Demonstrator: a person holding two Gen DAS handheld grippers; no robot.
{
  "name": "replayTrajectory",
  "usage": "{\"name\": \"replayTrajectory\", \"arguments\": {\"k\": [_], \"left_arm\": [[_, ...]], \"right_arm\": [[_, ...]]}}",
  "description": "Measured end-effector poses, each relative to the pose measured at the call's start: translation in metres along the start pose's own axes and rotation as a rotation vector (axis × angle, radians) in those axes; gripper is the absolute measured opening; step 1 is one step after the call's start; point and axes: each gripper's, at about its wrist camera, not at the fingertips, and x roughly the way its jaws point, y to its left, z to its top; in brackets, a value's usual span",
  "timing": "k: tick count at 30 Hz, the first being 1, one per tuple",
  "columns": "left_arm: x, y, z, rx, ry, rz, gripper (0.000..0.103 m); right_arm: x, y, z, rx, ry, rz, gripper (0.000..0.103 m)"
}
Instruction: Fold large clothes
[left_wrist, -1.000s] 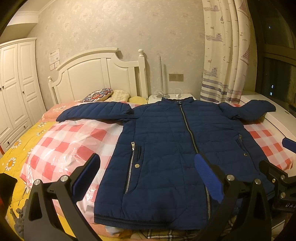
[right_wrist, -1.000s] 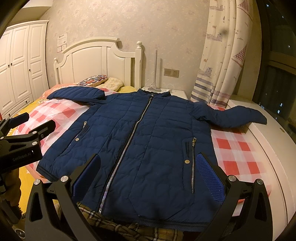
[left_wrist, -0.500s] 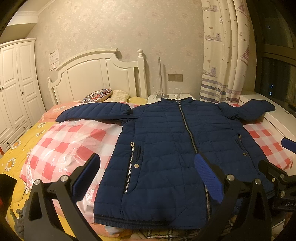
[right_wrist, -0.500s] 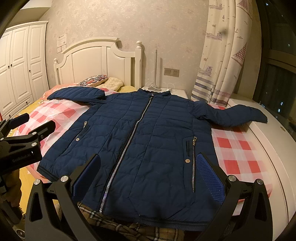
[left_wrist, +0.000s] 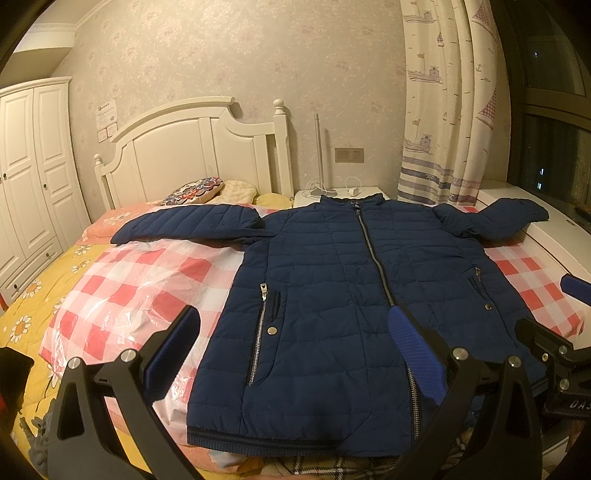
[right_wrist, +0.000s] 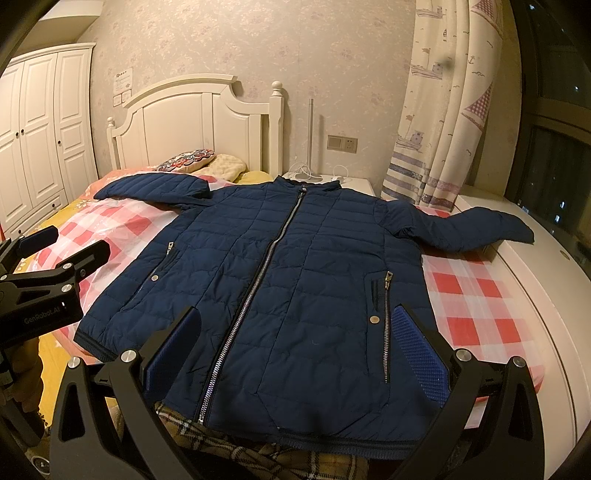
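Observation:
A navy quilted jacket lies flat and zipped on the bed, front up, both sleeves spread out to the sides; it also shows in the right wrist view. My left gripper is open and empty, held above the hem on the jacket's left half. My right gripper is open and empty above the hem near the zipper. Each gripper shows at the edge of the other's view.
A red-and-white checked plastic sheet covers the bed under the jacket. A plaid fabric lies at the near edge. White headboard, pillows, nightstand, wardrobe on the left, curtain and window ledge on the right.
Both views have shifted only slightly. The jacket has not moved and both grippers stay open.

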Motion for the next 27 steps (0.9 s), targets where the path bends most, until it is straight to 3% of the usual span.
{"name": "replayTrajectory", "arguments": {"k": [19,23,27], "left_arm": [[0.029,-0.014,-0.007,0.029,0.054,-0.039,0.101],[0.063,-0.022,-0.005,0.070,0.079,-0.113,0.101],[0.125,-0.039,0.002,0.192,0.154,-0.137,0.101]], "right_arm": [[0.020,-0.009,-0.010,0.042,0.036,0.007,0.099],[0.041,-0.025,-0.011,0.049,0.043,-0.005,0.099],[0.079,-0.070,-0.007,0.151,0.127,0.004,0.099]]}}
